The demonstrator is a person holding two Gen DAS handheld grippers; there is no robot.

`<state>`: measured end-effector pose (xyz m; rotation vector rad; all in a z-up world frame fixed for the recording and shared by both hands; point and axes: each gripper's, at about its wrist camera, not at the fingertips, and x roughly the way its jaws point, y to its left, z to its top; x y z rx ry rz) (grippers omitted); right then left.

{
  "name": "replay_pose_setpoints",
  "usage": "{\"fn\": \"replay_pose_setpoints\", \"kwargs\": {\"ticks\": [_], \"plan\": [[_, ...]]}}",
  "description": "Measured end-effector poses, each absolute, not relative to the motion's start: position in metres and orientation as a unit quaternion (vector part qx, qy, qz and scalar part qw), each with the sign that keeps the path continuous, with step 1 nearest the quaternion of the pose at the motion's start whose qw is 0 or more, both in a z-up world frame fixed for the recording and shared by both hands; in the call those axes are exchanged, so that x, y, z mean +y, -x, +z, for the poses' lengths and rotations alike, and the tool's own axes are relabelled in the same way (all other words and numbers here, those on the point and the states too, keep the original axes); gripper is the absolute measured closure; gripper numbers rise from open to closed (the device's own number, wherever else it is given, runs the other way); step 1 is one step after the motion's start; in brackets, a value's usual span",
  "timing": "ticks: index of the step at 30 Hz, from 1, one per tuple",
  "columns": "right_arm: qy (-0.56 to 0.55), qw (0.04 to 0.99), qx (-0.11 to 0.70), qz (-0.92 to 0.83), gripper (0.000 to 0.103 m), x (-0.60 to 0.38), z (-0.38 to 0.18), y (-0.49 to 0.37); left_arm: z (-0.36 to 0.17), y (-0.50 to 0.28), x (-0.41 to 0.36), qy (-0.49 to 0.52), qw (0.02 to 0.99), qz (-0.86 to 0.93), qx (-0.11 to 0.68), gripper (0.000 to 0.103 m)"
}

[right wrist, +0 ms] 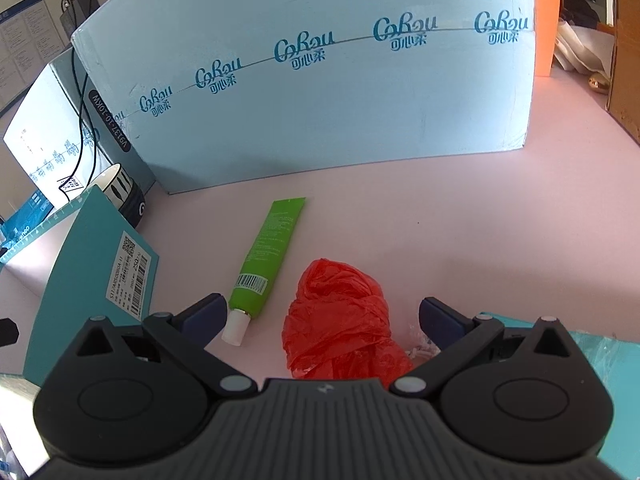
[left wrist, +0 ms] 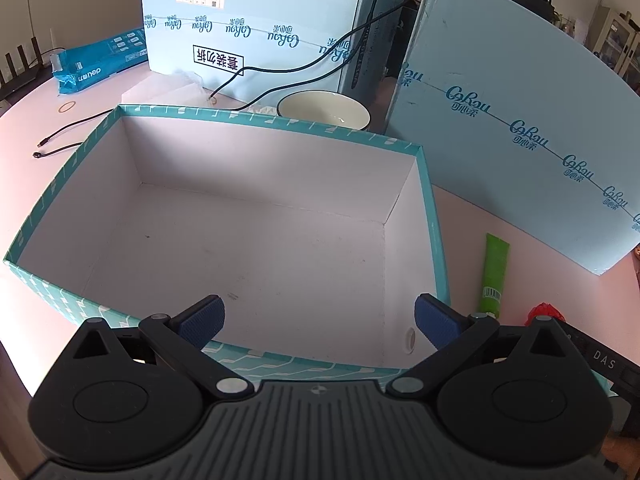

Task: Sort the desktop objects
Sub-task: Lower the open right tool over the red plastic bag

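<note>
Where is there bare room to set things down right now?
Inside the teal box, the whole white floor is bare. On the pink desk, there is an open patch between the light-blue carton and the red bag. It is crowded by the green tube against the teal box.

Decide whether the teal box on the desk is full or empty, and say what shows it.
Empty. In the left wrist view the teal box shows only bare white floor and walls, with a few small marks.

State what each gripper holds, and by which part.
Nothing is held. The left gripper is open over the teal box; the right gripper is open above the red bag.
</note>
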<state>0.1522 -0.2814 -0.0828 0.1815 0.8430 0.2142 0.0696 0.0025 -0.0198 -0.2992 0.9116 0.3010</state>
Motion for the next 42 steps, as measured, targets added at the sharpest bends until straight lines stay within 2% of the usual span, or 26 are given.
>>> {"fn": "replay_pose_setpoints", "kwargs": {"ticks": [16,42], "plan": [[-0.024,0.915,0.385,0.114,0.000,-0.271,-0.090,-0.140,-0.019,-0.068,0.001,0.142,0.877,0.144,0.435,0.001],[-0.020,0.905,0.414,0.101,0.000,-0.267,-0.104,-0.141,-0.020,-0.071,-0.001,0.132,0.876,0.147,0.440,0.001]]}}
